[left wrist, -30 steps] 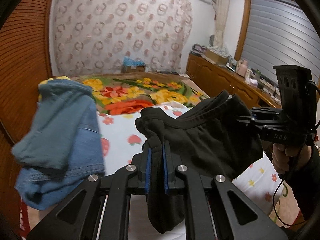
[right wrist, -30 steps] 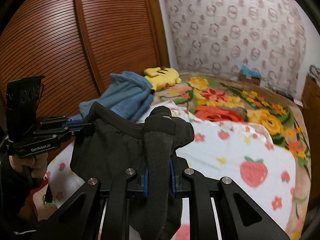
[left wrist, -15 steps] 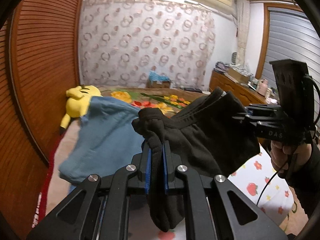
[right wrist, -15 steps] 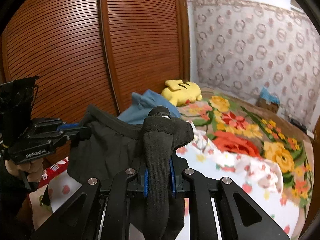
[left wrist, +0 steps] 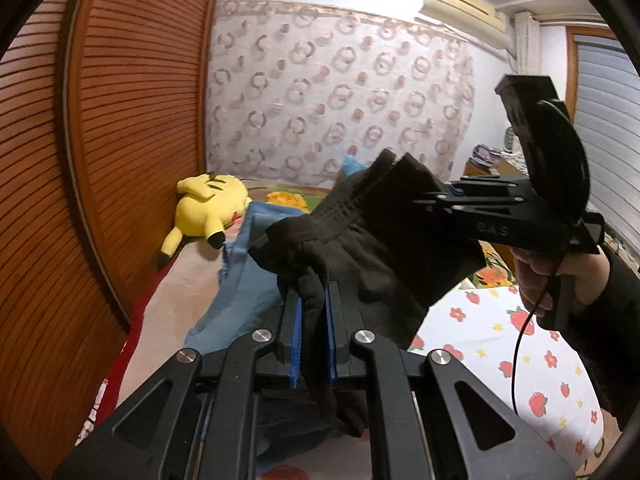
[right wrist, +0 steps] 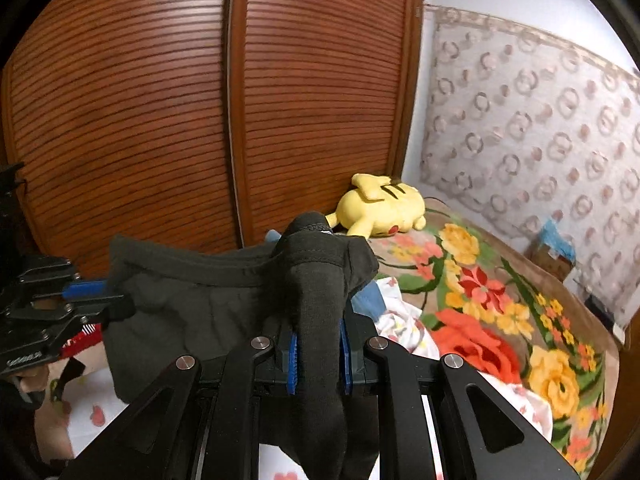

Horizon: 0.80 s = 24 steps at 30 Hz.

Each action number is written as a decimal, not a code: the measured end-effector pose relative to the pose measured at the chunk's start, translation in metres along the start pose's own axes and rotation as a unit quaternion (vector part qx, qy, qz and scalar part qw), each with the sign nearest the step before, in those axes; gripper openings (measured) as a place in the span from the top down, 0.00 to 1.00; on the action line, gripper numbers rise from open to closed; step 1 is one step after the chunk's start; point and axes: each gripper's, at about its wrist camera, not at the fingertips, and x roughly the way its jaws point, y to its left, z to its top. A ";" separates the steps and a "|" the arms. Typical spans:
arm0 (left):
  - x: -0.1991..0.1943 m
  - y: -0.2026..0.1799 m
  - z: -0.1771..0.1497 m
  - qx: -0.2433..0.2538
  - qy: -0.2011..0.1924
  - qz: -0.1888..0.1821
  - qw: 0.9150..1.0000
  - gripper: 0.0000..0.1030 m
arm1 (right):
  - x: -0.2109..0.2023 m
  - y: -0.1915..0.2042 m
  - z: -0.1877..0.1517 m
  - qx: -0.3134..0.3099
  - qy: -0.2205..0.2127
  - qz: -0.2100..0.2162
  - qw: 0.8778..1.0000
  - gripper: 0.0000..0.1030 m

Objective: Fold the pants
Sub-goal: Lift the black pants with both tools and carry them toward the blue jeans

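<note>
A pair of black pants (left wrist: pixel 372 248) (right wrist: pixel 192 304) hangs in the air above the bed, stretched between both grippers by its waistband. My left gripper (left wrist: pixel 312 300) is shut on one bunched end of the cloth, which drapes down between its blue pads. My right gripper (right wrist: pixel 318 320) is shut on the other end, with a thick fold over its fingers. In the left wrist view the right gripper (left wrist: pixel 440 194) clamps the far corner, held by a hand (left wrist: pixel 536 280). In the right wrist view the left gripper (right wrist: pixel 108 296) pinches the pants at the left.
A blue garment (left wrist: pixel 244 280) lies on the bed beneath the pants. A yellow plush toy (left wrist: pixel 204 208) (right wrist: pixel 380 208) rests against the wooden slatted wardrobe doors (right wrist: pixel 160 120). The bed has a strawberry sheet (left wrist: pixel 500 340) and a floral blanket (right wrist: pixel 500 308). A patterned curtain (left wrist: pixel 340 100) covers the far wall.
Both grippers have swung leftward toward the wardrobe, carrying the pants along. The plush toy and wardrobe doors have come into view. Both grips stay the same.
</note>
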 end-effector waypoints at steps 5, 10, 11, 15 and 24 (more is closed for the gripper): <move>0.004 0.009 -0.006 -0.018 0.006 0.008 1.000 0.89 | 0.040 0.006 0.020 -0.032 0.011 0.003 0.999 0.84; 0.006 0.021 -0.012 -0.033 0.017 0.018 0.999 0.89 | 0.074 0.015 0.033 -0.066 0.015 0.021 0.997 0.84; 0.006 0.023 -0.014 -0.036 0.019 0.019 0.999 0.89 | 0.080 0.015 0.035 -0.070 0.015 0.025 0.997 0.84; 0.008 0.029 -0.020 -0.047 0.029 0.026 0.998 0.89 | 0.105 0.015 0.037 -0.067 0.022 0.039 0.997 0.84; 0.003 0.033 -0.023 -0.051 0.038 0.023 0.998 0.86 | 0.100 -0.019 0.032 0.009 0.021 0.017 1.000 0.65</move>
